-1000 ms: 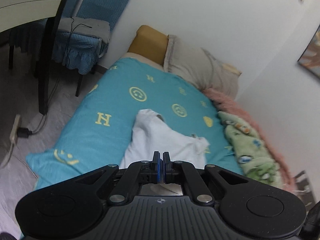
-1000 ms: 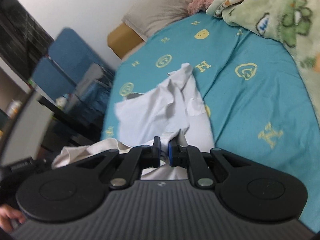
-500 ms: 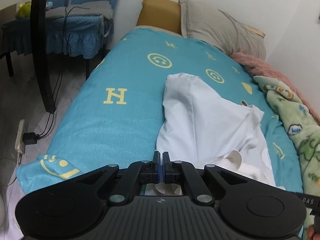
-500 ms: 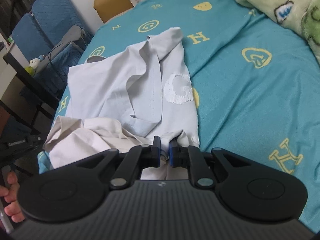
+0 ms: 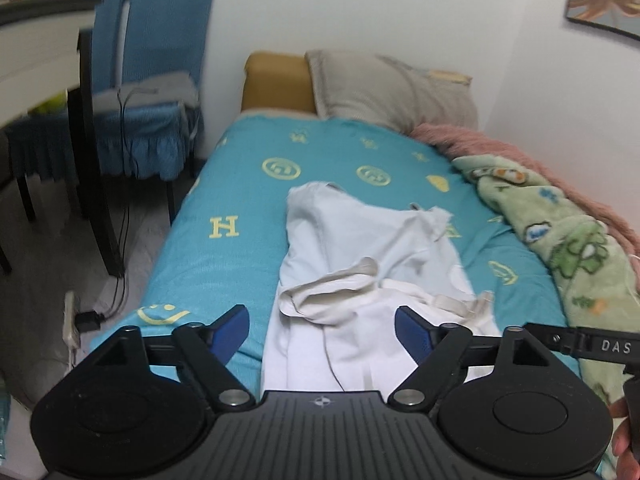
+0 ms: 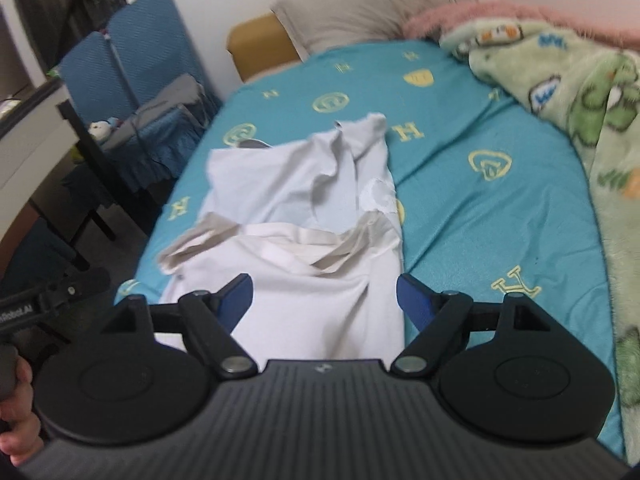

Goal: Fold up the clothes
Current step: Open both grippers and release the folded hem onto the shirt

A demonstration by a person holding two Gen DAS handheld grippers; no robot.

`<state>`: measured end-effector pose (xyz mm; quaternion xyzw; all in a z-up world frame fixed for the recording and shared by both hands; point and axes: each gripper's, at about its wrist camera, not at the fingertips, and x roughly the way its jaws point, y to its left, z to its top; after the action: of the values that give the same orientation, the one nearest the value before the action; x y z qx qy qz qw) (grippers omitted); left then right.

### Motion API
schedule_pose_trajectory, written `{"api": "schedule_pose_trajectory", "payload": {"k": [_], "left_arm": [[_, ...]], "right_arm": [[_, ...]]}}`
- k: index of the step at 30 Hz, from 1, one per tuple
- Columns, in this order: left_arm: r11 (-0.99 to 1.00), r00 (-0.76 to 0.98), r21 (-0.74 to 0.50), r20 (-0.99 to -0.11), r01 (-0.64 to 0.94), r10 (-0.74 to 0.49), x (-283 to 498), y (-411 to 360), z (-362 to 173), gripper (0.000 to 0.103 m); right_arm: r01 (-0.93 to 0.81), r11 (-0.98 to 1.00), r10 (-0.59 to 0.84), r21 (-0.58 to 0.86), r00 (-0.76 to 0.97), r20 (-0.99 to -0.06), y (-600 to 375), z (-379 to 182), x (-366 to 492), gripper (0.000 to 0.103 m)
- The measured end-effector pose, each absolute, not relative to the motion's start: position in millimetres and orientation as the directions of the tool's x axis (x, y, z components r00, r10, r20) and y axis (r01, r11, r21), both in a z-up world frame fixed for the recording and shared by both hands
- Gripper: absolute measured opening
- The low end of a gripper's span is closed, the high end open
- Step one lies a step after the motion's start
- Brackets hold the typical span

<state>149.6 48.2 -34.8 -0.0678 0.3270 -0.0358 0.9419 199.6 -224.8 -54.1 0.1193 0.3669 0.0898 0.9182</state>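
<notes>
A white garment (image 5: 360, 264) lies rumpled along the middle of the teal bed (image 5: 224, 240), its near end hanging over the front edge. It also shows in the right wrist view (image 6: 296, 216), on the teal bed (image 6: 480, 216), with a creamy band folded across it. My left gripper (image 5: 322, 330) is open and empty, just above the garment's near end. My right gripper (image 6: 324, 294) is open and empty too, over the same near end. The right gripper's body (image 5: 580, 344) shows at the right of the left wrist view.
A green cartoon blanket (image 5: 568, 240) and a pink fluffy one (image 5: 500, 152) lie along the wall side. Pillows (image 5: 384, 88) sit at the head. Blue chairs (image 5: 152, 80) and a dark table leg (image 5: 96, 184) stand left of the bed, with a power strip (image 5: 72, 320) on the floor.
Both grippers were shut on the garment's near edge and have opened, letting it drop onto the bed. The garment now lies flatter and longer along the bed.
</notes>
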Motion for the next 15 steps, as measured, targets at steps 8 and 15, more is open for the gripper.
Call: {"api": "schedule_pose_trajectory", "payload": {"k": [8, 15], "left_arm": [[0.997, 0.852, -0.051, -0.518, 0.060, -0.078, 78.4, 40.7, -21.6, 0.095], [0.999, 0.883, -0.014, -0.467, 0.051, -0.052, 48.5, 47.1, -33.3, 0.100]], "right_arm": [[-0.140, 0.957, 0.266, 0.254, 0.771, -0.578, -210.4, -38.6, 131.4, 0.081], [-0.167, 0.963, 0.258, 0.212, 0.801, -0.540, -198.8, -35.7, 109.9, 0.081]]}}
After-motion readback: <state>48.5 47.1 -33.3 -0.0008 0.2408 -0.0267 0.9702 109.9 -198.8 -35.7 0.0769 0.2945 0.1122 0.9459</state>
